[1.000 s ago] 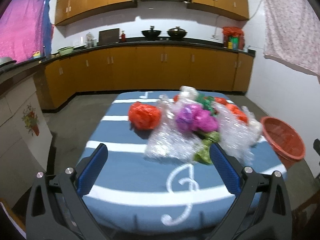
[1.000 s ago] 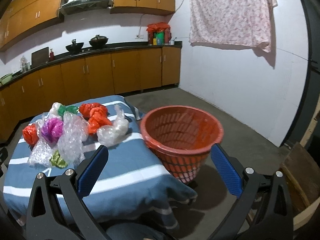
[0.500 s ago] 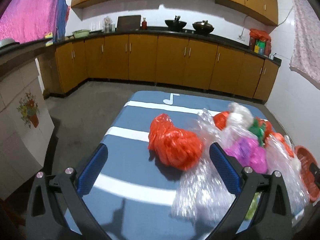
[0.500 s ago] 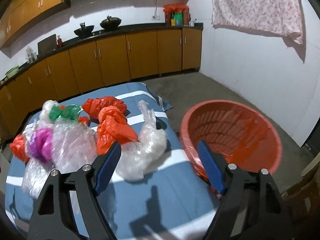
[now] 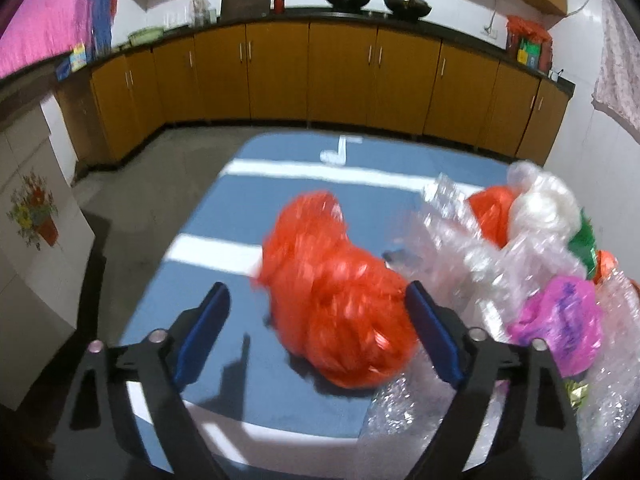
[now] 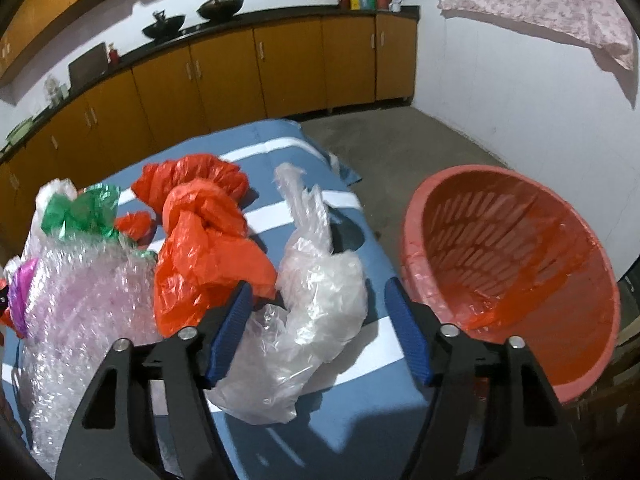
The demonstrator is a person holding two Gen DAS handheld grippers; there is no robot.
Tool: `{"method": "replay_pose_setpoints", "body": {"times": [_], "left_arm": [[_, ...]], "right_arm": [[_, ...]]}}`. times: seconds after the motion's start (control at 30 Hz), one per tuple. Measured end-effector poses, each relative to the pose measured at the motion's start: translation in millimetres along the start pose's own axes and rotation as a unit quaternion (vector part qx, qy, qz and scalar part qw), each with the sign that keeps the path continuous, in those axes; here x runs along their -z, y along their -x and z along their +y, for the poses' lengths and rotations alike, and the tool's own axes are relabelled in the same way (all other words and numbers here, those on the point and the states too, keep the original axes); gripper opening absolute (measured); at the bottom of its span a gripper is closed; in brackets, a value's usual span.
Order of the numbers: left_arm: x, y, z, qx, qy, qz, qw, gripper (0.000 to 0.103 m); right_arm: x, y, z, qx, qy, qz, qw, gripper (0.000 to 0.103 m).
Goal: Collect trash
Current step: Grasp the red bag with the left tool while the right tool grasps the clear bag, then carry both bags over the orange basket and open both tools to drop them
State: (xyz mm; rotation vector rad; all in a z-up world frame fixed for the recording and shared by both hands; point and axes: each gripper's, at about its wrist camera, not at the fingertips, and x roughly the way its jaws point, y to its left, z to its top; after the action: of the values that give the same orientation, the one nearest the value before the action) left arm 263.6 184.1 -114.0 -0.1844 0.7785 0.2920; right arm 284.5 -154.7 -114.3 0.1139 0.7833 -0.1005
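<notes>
A crumpled red plastic bag (image 5: 332, 300) lies on the blue striped table (image 5: 280, 184). My left gripper (image 5: 316, 320) is open with its fingers on either side of that bag. A clear plastic bag (image 6: 316, 304) lies near the table's right edge. My right gripper (image 6: 320, 328) is open around it. An orange bag (image 6: 208, 240), bubble wrap (image 6: 84, 312), a green bag (image 6: 80, 212) and a pink bag (image 5: 560, 320) lie in a pile between them. A red basket (image 6: 516, 264) stands off the table's right edge.
Brown kitchen cabinets (image 5: 340, 76) with a dark counter run along the far wall. A white panel with a flower picture (image 5: 32, 216) stands left of the table. A floral cloth (image 6: 540, 4) hangs on the right wall. Bare concrete floor surrounds the table.
Both grippers have moved forward and down toward the table. The left now straddles the red bag. The right has narrowed and now straddles the clear bag.
</notes>
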Motion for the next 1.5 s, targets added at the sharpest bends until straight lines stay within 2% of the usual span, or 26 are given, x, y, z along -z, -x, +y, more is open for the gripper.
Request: {"method": "replay_pose_setpoints", "body": {"times": [0.13, 0.27, 0.33, 0.57, 0.73, 1.0, 1.23, 1.43, 1.5], "left_arm": [[5, -9, 7, 0.013, 0.013, 0.019, 0.9997, 0.066], [5, -5, 12, 0.017, 0.014, 0.011, 0.9997, 0.055], [5, -2, 13, 0.016, 0.009, 0.008, 0.9998, 0.049], [6, 26, 15, 0.015, -0.004, -0.022, 0.9996, 0.041], [6, 57, 11, 0.029, -0.019, -0.058, 0.9977, 0.034], [7, 89, 2, 0.05, -0.035, -0.081, 0.9949, 0.024], [-3, 138, -25, 0.088, -0.055, -0.118, 0.9875, 0.023], [-5, 182, -75, 0.152, -0.086, -0.146, 0.9738, 0.023], [-3, 194, -102, 0.184, -0.1, -0.15, 0.9662, 0.023]], "right_arm": [[2, -2, 2, -0.011, 0.0, 0.009, 1.0, 0.049], [3, 2, 2, -0.015, 0.002, 0.005, 1.0, 0.038], [4, 5, 1, -0.019, 0.003, 0.003, 1.0, 0.036], [5, 23, -4, -0.019, 0.006, -0.017, 1.0, 0.035], [5, 38, -13, -0.019, 0.004, -0.033, 0.999, 0.035], [9, 57, -27, -0.017, -0.002, -0.046, 0.999, 0.035], [5, 78, -44, -0.016, -0.016, -0.07, 0.997, 0.035], [-2, 97, -74, 0.002, -0.034, -0.09, 0.995, 0.035], [-3, 105, -87, 0.014, -0.043, -0.096, 0.994, 0.035]]}}
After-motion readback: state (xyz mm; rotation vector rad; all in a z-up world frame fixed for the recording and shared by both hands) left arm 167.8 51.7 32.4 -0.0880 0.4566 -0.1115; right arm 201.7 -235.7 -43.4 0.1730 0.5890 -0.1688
